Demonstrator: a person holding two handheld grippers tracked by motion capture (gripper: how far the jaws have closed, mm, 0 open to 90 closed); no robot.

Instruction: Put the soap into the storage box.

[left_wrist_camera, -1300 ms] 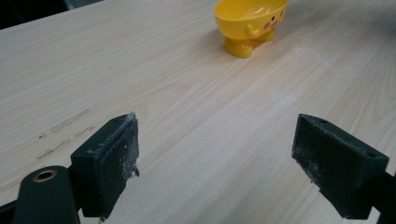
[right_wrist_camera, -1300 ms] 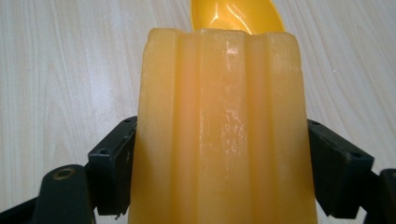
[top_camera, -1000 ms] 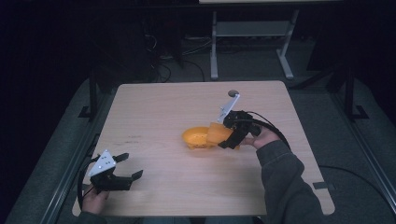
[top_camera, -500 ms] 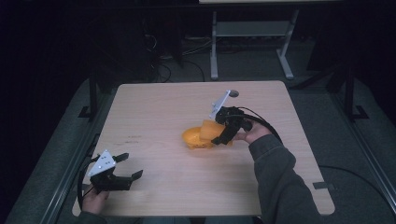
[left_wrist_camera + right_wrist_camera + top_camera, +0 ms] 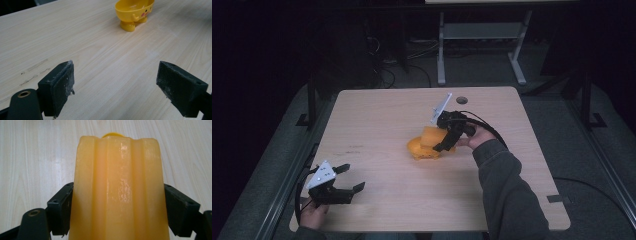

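The right claw (image 5: 443, 145) pinches a ribbed orange block (image 5: 117, 187) over the yellow bowl (image 5: 133, 12), while the left claw (image 5: 351, 179) rests spread on the counter (image 5: 377, 115).

It looks like a dim lab or test room. A bare wooden surface (image 5: 377, 115) stands on grey carpet (image 5: 277, 150). Cables (image 5: 387, 75) and a metal stand (image 5: 482, 35) lie at the far side.

pale wooden table (image 5: 387, 120) with a cable hole (image 5: 461, 100); perhaps a metal stand (image 5: 482, 35) behind.
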